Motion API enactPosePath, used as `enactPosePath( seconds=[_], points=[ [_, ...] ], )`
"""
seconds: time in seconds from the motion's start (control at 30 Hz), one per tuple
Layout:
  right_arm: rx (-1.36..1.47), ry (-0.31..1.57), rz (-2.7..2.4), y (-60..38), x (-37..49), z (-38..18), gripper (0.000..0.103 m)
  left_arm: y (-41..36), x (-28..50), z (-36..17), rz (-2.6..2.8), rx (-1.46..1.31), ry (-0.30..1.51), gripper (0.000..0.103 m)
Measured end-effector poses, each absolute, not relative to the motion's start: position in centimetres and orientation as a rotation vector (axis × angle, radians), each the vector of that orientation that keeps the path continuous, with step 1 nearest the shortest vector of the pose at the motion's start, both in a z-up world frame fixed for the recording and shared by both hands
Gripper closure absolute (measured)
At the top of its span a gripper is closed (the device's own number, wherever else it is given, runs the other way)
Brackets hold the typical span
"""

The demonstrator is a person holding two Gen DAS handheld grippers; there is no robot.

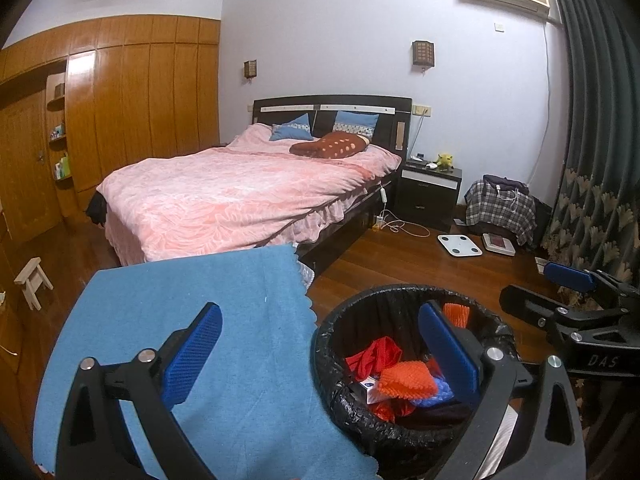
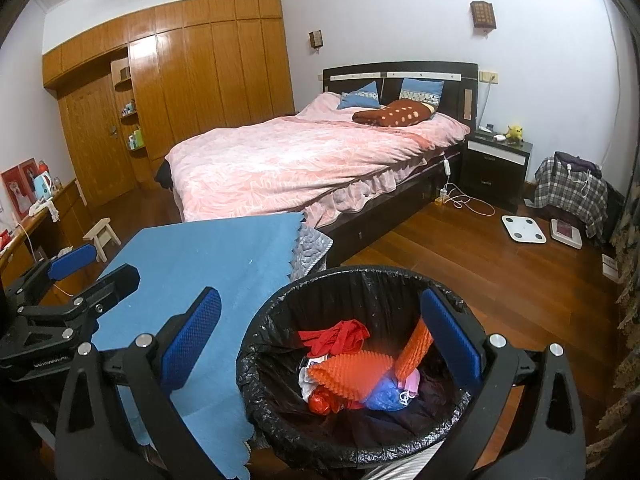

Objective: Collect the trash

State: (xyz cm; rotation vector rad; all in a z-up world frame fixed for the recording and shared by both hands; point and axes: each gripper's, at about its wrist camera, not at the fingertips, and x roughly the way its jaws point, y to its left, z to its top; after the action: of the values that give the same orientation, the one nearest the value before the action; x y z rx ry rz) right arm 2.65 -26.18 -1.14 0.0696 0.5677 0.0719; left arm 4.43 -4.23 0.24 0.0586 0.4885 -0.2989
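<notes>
A round bin with a black liner (image 1: pixel 340 396) (image 2: pixel 260 396) stands beside a table under a blue cloth (image 1: pixel 192 292) (image 2: pixel 208 256). In it lie orange textured pieces (image 1: pixel 404 380) (image 2: pixel 352 372), red scraps (image 1: pixel 372 354) (image 2: pixel 336 336), a blue bag (image 2: pixel 384 396) and a small white box (image 1: pixel 370 386). My left gripper (image 1: pixel 320 356) is open and empty, straddling the cloth's edge and the bin's rim. My right gripper (image 2: pixel 320 344) is open and empty above the bin. Each gripper shows in the other's view, the right (image 1: pixel 560 280) and the left (image 2: pixel 80 264).
A bed with a pink cover (image 1: pixel 240 192) (image 2: pixel 312 156) fills the middle. Beyond are a dark nightstand (image 1: pixel 430 192), a white scale (image 1: pixel 458 245) on the wood floor, a plaid-covered bundle (image 1: pixel 500 204), curtains (image 1: pixel 600 160) at right, a small stool (image 1: pixel 32 280) and wooden wardrobes (image 1: pixel 140 92) at left.
</notes>
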Motion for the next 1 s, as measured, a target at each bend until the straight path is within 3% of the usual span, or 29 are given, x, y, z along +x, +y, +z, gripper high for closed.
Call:
enactPosePath(
  seconds=[1.0],
  points=[
    [0.069, 0.566, 0.073, -26.10, 2.58, -1.23, 0.006, -4.12, 4.51, 0.53, -0.298, 0.061, 0.491, 0.006]
  ],
)
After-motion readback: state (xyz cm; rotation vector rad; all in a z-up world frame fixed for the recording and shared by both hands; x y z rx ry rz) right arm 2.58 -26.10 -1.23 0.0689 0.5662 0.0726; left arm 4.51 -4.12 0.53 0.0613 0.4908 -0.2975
